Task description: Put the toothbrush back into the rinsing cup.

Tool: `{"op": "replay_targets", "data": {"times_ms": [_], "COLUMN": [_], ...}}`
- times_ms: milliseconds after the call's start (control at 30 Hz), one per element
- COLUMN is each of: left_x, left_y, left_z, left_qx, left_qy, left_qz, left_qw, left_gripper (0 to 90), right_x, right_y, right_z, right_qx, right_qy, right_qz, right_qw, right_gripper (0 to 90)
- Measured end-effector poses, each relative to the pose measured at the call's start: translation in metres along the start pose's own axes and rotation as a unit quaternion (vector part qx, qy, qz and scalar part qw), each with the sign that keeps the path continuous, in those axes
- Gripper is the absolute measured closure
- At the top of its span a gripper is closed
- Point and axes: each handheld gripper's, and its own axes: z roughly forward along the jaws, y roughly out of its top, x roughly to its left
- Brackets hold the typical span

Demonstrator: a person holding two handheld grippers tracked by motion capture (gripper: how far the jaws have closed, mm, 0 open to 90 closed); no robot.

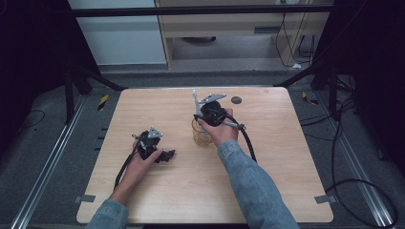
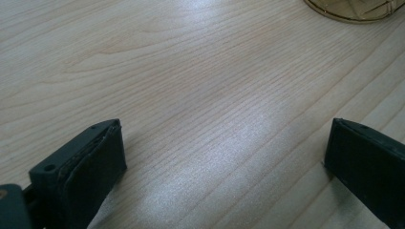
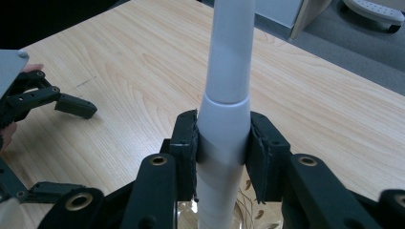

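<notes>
Near the middle of the table [image 1: 157, 200], toward its far edge, the right gripper [image 1: 206, 113] pinches a white tube [image 3: 228, 81] between its jaws. In the right gripper view the jaws press on both sides of the tube's wider lower section, and the tube runs upright between them, narrowing above the grip. Below the jaws in that view, the rim of a clear glass [image 1: 201, 136] shows with the tube's lower end over it; whether the tube reaches inside I cannot tell. In the high view the glass stands on the table just under the right hand [image 1: 219, 129], nearer the far edge than the near one, and the tube's top rises beyond the gripper.

Toward the left edge, well apart from the glass, the left gripper [image 1: 165, 155] rests low on the table in the left hand [image 1: 138, 164]. Its jaws are spread wide with only bare wood between them, as the left gripper view shows, and the glass base sits at the top right corner of that view. A small dark disc [image 1: 236, 100] lies near the far edge, right of the right gripper.
</notes>
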Motion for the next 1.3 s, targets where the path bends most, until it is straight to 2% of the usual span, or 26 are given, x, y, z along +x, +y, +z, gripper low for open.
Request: {"op": "replay_targets", "data": {"times_ms": [600,1000,1300], "left_x": [0.0,0.0,0.0], "left_y": [0.0,0.0,0.0], "left_z": [0.0,0.0,0.0], "left_qx": [0.0,0.0,0.0], "left_qy": [0.0,0.0,0.0], "left_qz": [0.0,0.0,0.0], "left_qw": [1.0,1.0,1.0], "left_gripper": [0.0,0.0,0.0], "right_x": [0.002,0.007,0.008], "right_y": [0.0,0.005,0.005], "right_z": [0.006,0.012,0.012], "right_qx": [0.012,0.013,0.012], "right_qy": [0.001,0.004,0.004], "right_qz": [-0.001,-0.012,-0.011], "right_qw": [0.9999,0.9998,0.9999], "right_gripper": [66.4,65.6,61.3]}}
